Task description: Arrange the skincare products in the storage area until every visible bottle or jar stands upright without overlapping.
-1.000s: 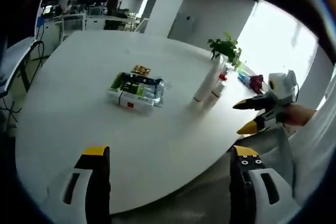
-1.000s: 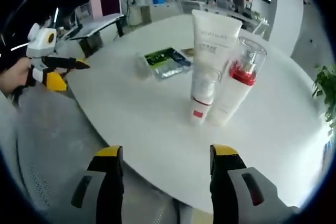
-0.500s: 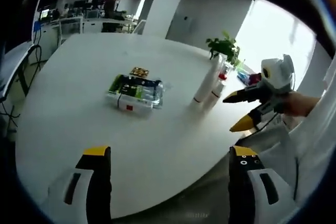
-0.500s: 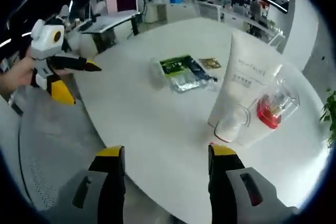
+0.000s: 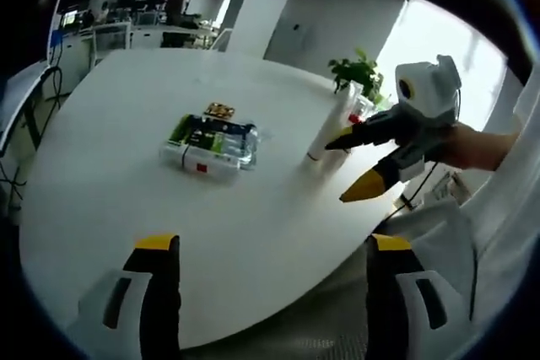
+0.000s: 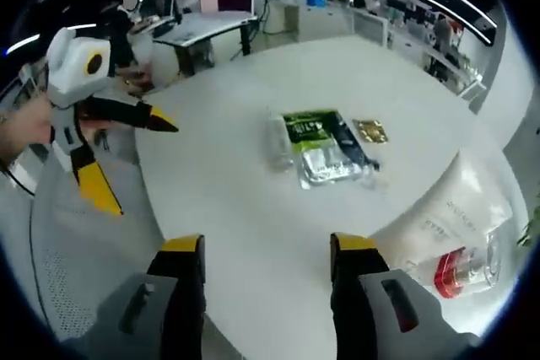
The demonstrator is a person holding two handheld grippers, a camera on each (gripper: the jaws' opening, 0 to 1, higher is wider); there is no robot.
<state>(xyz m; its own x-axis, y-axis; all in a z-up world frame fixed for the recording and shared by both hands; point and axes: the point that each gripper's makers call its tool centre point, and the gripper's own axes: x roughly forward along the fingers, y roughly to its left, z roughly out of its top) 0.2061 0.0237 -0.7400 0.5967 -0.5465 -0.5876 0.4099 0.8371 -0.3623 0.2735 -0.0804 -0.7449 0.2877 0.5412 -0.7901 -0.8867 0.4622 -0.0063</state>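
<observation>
Both tools, left tool [image 6: 126, 153] and right tool [image 5: 359, 162], are hovering spread and empty; the tube [image 6: 451, 208] and pump bottle [image 6: 464, 267] are standing together near the bench [image 5: 126, 200] edge, so a careless nudge risks toppling them.

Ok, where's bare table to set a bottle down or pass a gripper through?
The table is bare between the clear storage box and its near edge, and beyond the box too. A narrower bare strip runs between the box and the white tube. It is crowded by the tube and the red-capped bottle beside it, near the plant.
</observation>
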